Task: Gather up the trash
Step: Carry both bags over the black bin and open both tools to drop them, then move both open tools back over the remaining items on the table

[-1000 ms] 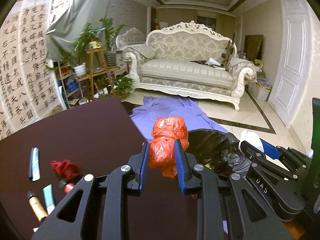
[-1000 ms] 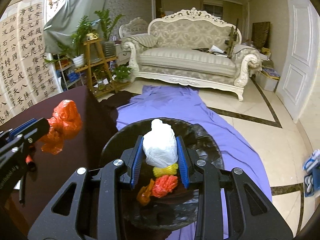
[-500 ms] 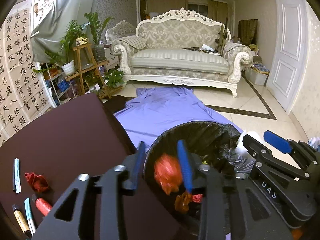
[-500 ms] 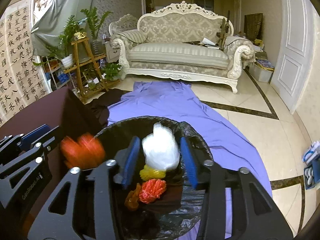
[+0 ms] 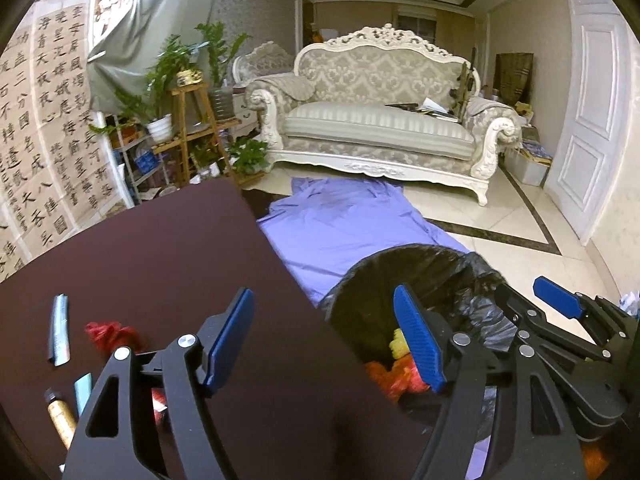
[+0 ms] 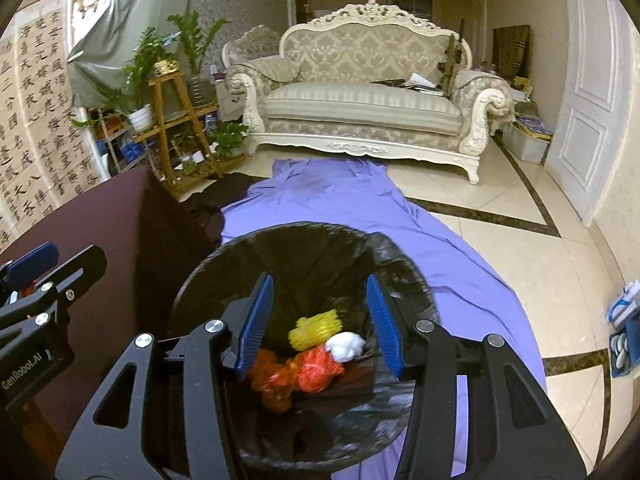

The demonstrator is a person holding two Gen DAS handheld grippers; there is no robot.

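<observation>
Both drops look done: left gripper (image 5: 324, 340) and right gripper (image 6: 318, 320) spread wide, holding nothing over bin (image 6: 208, 272); next, swing left to red wad (image 5: 108, 332) on table (image 5: 160, 248), approach low, clamp mid-bundle

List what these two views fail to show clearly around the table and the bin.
- Left wrist view: the red item near the tubes is mostly hidden behind the left tool; its kind cannot be told.
- Left wrist view: the gold tube runs behind the tool's frame at the lower edge.
- Left wrist view: the bin contents are largely blocked by the tool's right finger.
- Right wrist view: the bin's bottom under the trash pile is dark and unreadable.
</observation>
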